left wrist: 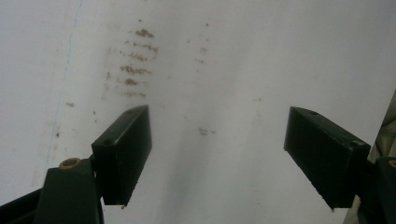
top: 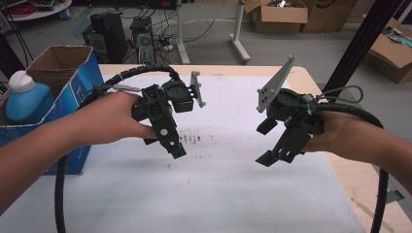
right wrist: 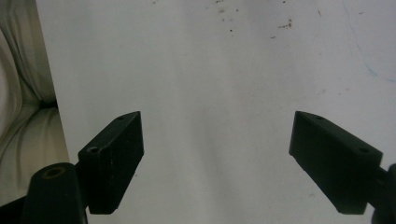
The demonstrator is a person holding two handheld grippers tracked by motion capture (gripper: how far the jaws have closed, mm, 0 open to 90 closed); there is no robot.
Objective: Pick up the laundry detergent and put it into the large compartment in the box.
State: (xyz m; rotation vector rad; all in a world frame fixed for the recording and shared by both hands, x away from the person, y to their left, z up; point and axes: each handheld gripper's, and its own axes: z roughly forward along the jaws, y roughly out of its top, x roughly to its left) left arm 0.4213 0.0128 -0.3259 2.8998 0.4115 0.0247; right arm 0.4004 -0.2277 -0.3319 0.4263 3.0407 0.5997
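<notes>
Two grippers held above a white sheet, nothing between the jaws

The left gripper (top: 170, 138) and right gripper (top: 272, 153) both stand spread wide and empty. Below lies the stained sheet (top: 218, 184), flat on the table (top: 340, 170); it looks thin, light and limp, best taken at an edge.

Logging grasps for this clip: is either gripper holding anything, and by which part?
Nothing is held. The left gripper and right gripper are open over the white table.

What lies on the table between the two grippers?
Nothing but bare white tabletop with brown stains near the left gripper, seen in the high view; the right gripper hovers opposite.
</notes>
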